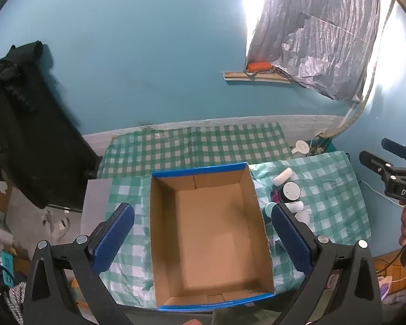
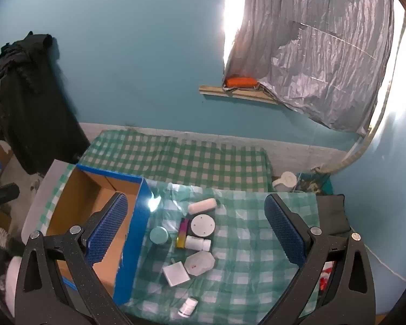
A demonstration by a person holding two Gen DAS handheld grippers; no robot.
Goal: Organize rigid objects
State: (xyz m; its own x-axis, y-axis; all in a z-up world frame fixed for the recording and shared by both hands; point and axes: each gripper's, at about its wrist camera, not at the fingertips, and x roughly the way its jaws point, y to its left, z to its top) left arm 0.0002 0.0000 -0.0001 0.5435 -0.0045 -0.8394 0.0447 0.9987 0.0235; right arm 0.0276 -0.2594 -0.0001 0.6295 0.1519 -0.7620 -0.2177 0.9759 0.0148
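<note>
An open cardboard box with blue edges [image 1: 200,168] [image 2: 138,211] sits on the green checked cloth with nothing inside. My left gripper [image 1: 203,219] hovers above it, open, nothing between its blue pads. To the box's right lies a cluster of small items: a white cylinder [image 2: 202,205], a round white-lidded jar [image 2: 202,225] [image 1: 291,190], a teal-lidded jar [image 2: 159,235], a purple-yellow tube [image 2: 182,232], a white bottle [image 2: 198,243], a hexagonal clear case [image 2: 199,263], a square white case [image 2: 176,273] and a small bottle [image 2: 187,306]. My right gripper [image 2: 195,216] hangs open above them.
A dark garment [image 1: 21,124] hangs at the left against the teal wall. A white mug [image 2: 284,181] stands past the cloth's far right corner. A foil sheet [image 2: 319,54] covers the window. In the left wrist view the right gripper's body [image 1: 392,178] and a hand show at the right edge.
</note>
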